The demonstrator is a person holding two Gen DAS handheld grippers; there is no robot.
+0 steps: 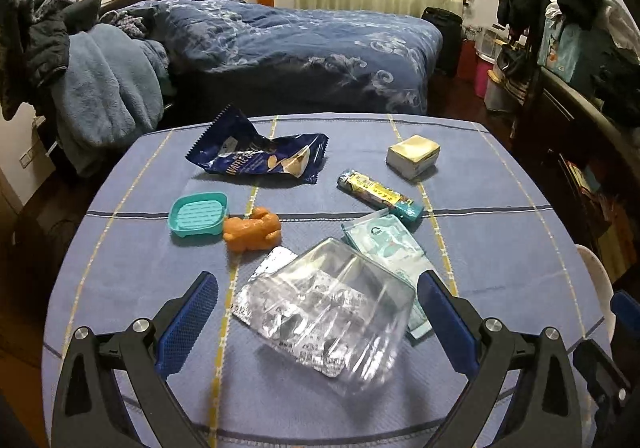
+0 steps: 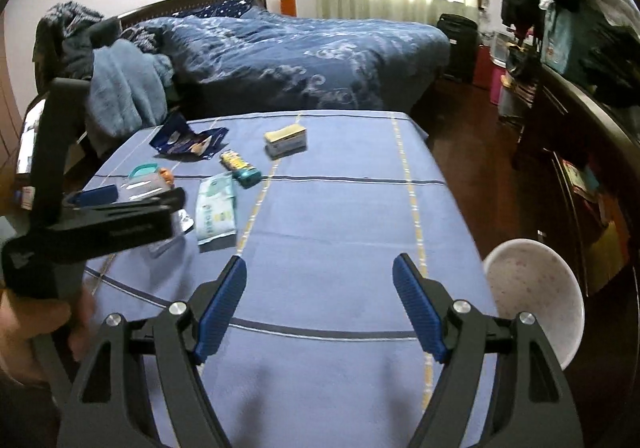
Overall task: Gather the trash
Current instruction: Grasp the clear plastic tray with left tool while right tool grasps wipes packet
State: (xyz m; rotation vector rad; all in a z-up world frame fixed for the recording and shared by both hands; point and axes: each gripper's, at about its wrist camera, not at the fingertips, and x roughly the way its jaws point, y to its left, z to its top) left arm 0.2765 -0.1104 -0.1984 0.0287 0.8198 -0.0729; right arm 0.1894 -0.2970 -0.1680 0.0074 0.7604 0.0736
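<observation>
Nothing looks collected yet; my left gripper [image 1: 318,302] stands wide open around the clear plastic tray [image 1: 332,312], not pinching it; my right gripper [image 2: 320,300] hangs open and empty over bare tabletop [image 2: 340,208]; snack wrapper [image 1: 256,156] and the rest await; white bin [image 2: 536,296] sits beside the tabletop.

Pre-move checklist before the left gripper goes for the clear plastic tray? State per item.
1. Left gripper open: ok, jaws stand wide, nothing pinched.
2. Clear plastic tray between the left jaws: ok, it lies in the gap; pads not pressing on it.
3. Tray free of other items: not ok, it overlaps the foil blister pack and the wipes packet.
4. Right gripper open and empty: ok, only bare tablecloth between its jaws.
5. White bin within view at the table's right edge: ok.
6. Bin contents: cannot tell.
</observation>
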